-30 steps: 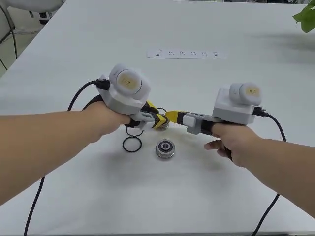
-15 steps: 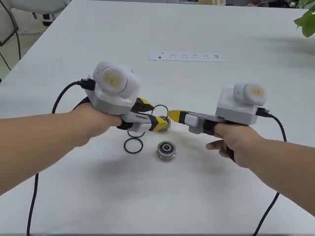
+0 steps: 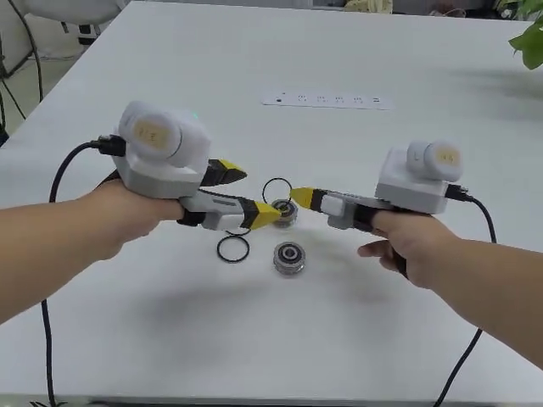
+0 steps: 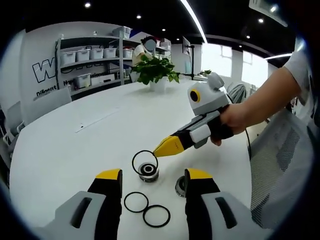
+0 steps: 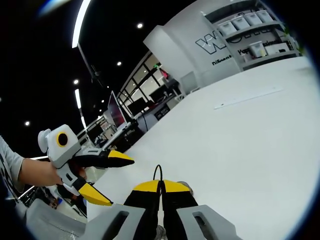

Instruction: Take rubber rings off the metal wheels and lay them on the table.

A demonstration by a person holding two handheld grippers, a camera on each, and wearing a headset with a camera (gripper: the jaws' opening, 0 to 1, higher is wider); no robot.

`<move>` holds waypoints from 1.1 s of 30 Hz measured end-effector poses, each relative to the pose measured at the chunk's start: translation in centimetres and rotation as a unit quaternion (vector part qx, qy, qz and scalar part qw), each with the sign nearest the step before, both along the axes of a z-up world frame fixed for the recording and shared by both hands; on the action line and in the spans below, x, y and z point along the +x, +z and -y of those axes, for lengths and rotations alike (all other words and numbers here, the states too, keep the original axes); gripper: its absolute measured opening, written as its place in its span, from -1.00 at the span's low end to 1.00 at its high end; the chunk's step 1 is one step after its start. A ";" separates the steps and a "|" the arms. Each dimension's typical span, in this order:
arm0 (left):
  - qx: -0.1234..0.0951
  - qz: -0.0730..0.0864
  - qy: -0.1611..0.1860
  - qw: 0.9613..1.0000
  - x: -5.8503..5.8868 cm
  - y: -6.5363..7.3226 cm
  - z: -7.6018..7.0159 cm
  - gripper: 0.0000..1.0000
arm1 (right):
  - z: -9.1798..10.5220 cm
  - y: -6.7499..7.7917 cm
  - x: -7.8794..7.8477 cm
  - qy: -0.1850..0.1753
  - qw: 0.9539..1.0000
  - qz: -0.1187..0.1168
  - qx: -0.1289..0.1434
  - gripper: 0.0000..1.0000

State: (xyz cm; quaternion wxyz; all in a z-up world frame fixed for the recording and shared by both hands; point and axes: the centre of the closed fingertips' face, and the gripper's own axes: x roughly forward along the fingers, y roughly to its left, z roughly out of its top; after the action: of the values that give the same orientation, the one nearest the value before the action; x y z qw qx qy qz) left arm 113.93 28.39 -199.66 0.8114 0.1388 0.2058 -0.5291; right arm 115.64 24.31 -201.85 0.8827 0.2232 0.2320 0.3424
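My right gripper (image 3: 299,197) is shut on a thin black rubber ring (image 3: 276,179), held upright just above a metal wheel (image 3: 285,214) on the white table (image 3: 382,322). In the right gripper view the ring (image 5: 158,172) rises from the shut jaws of the right gripper (image 5: 161,187). To the left, my left gripper (image 3: 251,195) is open with nothing between its jaws. The left gripper view shows the left gripper (image 4: 153,176), the held ring (image 4: 133,161), the wheel (image 4: 149,173), a second wheel (image 4: 181,186) and two loose rings (image 4: 125,202) (image 4: 156,225). The second wheel (image 3: 288,257) and a loose ring (image 3: 218,248) lie nearer to me.
A white power strip (image 3: 327,100) lies farther back on the table. Green plant leaves (image 3: 531,44) show at the far right corner. Black cables (image 3: 64,178) trail from both grippers across the table. Shelves with bins (image 4: 90,67) stand behind the table.
My left gripper has pulled back to the left, away from the wheel, with its jaws open. The ring now stands free above the wheel in the right gripper.
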 end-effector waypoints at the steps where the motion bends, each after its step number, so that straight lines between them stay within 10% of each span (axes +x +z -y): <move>1: -0.001 0.000 0.002 1.000 -0.1 0.1 -0.2 -0.02 | 0.0 0.0 0.0 0.000 1.000 0.000 0.000 -1.00; 33: -0.023 0.022 0.067 0.997 -2.0 2.1 -8.6 0.61 | -3.5 0.9 -0.2 0.033 0.999 -0.001 0.005 -1.00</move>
State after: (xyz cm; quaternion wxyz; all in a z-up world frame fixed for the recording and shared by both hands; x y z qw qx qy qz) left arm 111.92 36.94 -197.54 0.8526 0.1176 0.1844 -0.4745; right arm 115.48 27.78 -200.94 0.8698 0.2199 0.2381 0.3721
